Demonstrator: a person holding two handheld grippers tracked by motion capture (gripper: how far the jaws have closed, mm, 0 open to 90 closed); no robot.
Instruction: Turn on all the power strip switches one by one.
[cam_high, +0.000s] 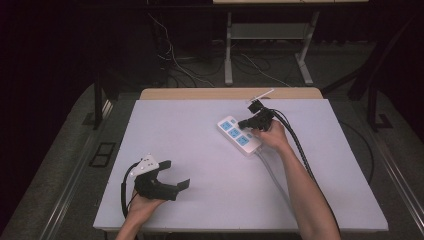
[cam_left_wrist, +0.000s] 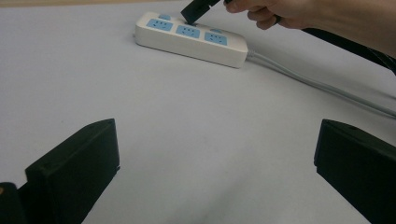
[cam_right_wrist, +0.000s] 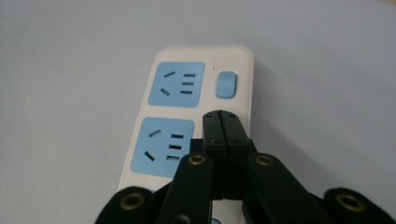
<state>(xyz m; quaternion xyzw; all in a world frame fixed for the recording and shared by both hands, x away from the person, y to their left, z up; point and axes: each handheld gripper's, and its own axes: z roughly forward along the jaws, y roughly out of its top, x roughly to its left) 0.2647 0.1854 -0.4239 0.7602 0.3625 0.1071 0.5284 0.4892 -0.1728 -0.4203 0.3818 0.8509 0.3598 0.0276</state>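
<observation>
Nearest the person, the left claw (cam_high: 172, 176) is held low over the front left of the pale surface (cam_high: 200, 200), its jaws spread wide with nothing between them. Farther off, a white power strip (cam_high: 239, 135) with three blue sockets lies right of centre on the surface, its grey cable (cam_high: 274, 175) trailing back toward the person. The right claw (cam_high: 249, 122) is held above the strip, jaws pressed fully together and empty, the tips poised short of the blue switch (cam_right_wrist: 227, 84) at the strip's far end. The step in hand is judged to be pressing that switch. A short advance and a downward push with the closed tips would be called for, with the strip kept from sliding.
</observation>
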